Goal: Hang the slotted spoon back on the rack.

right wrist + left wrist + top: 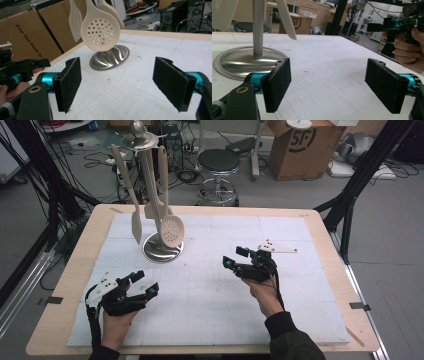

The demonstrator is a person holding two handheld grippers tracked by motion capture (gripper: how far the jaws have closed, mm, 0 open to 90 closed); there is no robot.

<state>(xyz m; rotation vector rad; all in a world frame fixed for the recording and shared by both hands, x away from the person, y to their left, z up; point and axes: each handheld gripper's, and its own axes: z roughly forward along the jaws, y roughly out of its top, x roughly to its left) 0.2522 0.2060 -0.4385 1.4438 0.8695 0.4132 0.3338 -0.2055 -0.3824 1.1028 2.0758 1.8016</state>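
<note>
A steel utensil stand [162, 247] rises from a round base on the white mat [210, 285]. Cream utensils hang from its top: a slotted skimmer [172, 230], a narrow spatula [136, 222] and a turner behind them. My left gripper [145, 284] rests open near the front left, nothing between its jaws. My right gripper [236, 257] hovers open right of centre, jaws pointed toward the stand. In the left gripper view the stand base [247, 60] is ahead at left. The right gripper view faces the skimmer [100, 30] and base [110, 60].
The mat lies on a wooden table [75, 265] with edges all round. Behind the table stand a black stool [218, 162], a cardboard box [300, 145], cables and black frame posts [365, 170]. Open mat stretches between and ahead of both grippers.
</note>
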